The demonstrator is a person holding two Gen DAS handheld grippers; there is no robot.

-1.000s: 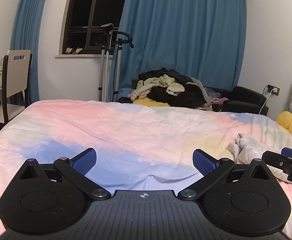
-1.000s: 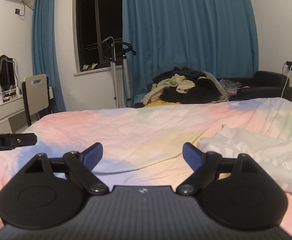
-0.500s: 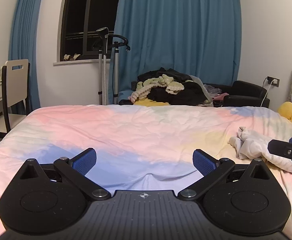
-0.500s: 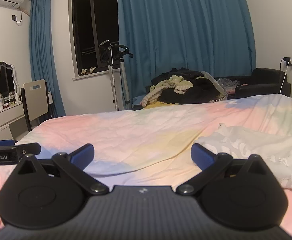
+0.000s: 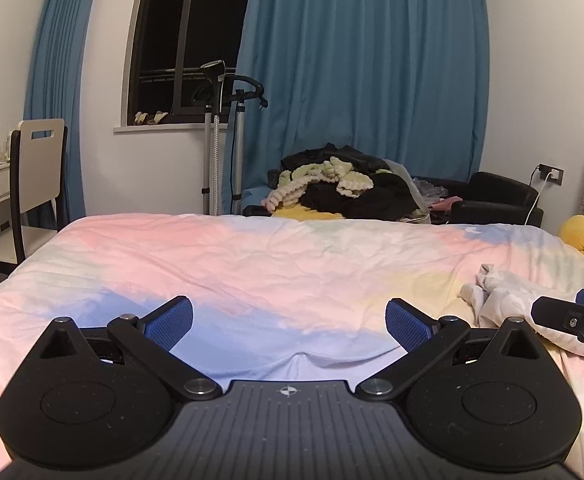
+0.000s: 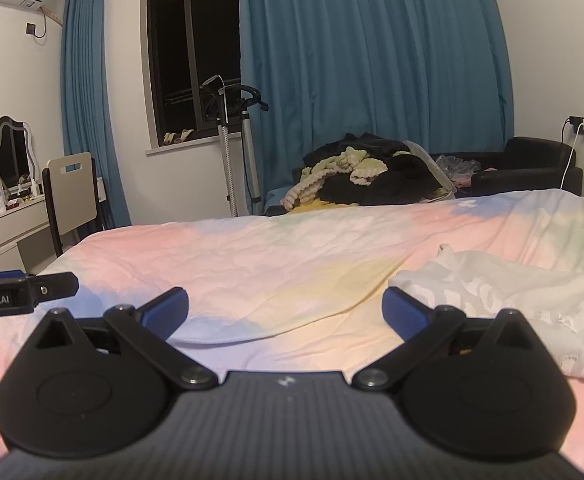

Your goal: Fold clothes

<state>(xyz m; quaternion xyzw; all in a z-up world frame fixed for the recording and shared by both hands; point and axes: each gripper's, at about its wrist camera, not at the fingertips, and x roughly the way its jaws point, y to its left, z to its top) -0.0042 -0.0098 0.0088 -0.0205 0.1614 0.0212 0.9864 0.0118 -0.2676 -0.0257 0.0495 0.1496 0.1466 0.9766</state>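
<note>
Both tools wide open, empty: left tool (image 5: 289, 322), right tool (image 6: 285, 307), its jaws just widened. White garment (image 6: 504, 300) right of it on bed (image 6: 252, 256); clothes pile (image 6: 368, 180) ahead, chair (image 6: 72, 188) left.

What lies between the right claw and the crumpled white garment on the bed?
Nothing but bare pastel bedsheet. In the right wrist view, the open right claw is empty, and the white garment lies just beyond its right finger, apart from it.

Cut-off "nRobot.AI" on left hand-held gripper (image 6: 24, 292) side.
</note>
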